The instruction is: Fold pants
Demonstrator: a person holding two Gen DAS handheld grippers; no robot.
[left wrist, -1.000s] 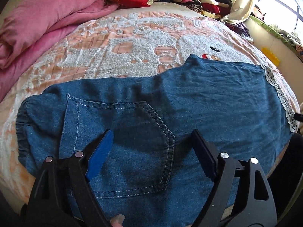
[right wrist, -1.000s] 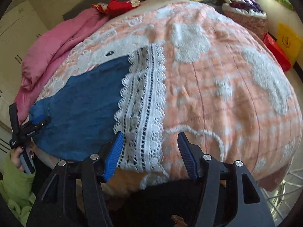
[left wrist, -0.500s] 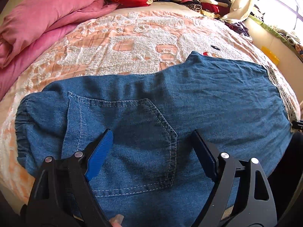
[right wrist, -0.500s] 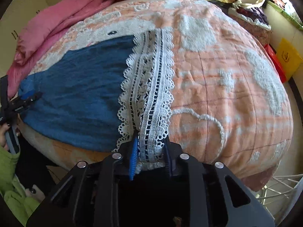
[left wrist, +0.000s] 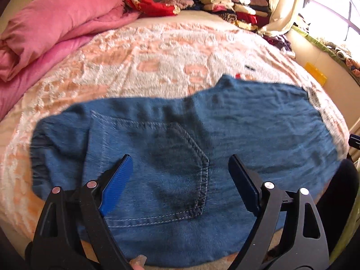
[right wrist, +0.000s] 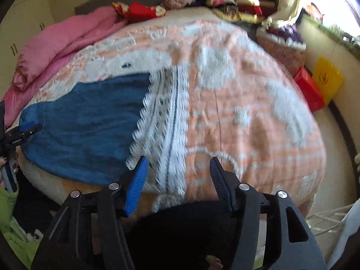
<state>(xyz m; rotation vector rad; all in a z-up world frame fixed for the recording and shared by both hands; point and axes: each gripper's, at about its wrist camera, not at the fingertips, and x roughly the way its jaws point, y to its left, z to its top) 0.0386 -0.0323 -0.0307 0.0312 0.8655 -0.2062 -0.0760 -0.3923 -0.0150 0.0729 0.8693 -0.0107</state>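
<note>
Blue denim pants (left wrist: 225, 130) lie flat on the bed, back pocket (left wrist: 157, 164) up, with a white lace hem (right wrist: 166, 123) at the leg end. My left gripper (left wrist: 180, 159) hovers over the pocket. Its jaws are wide apart, widening a little more, and hold nothing. My right gripper (right wrist: 178, 159) hangs just above the near end of the lace hem. Its jaws are opening and the lace lies loose below them, untouched by the pads. The left gripper (right wrist: 24, 130) also shows at the waist end in the right wrist view.
A pink quilt (left wrist: 56, 27) is bunched at the far left of the peach and white blanket (right wrist: 247, 112). Folded clothes (left wrist: 229, 6) are stacked at the headboard. Red and yellow bags (right wrist: 315, 85) stand beside the bed on the right. A green sleeve (right wrist: 9, 204) is at the lower left.
Half a second ago my right gripper was shut on the lace hem. It has since let go, spread its jaws and lifted back. The left gripper has barely moved.
</note>
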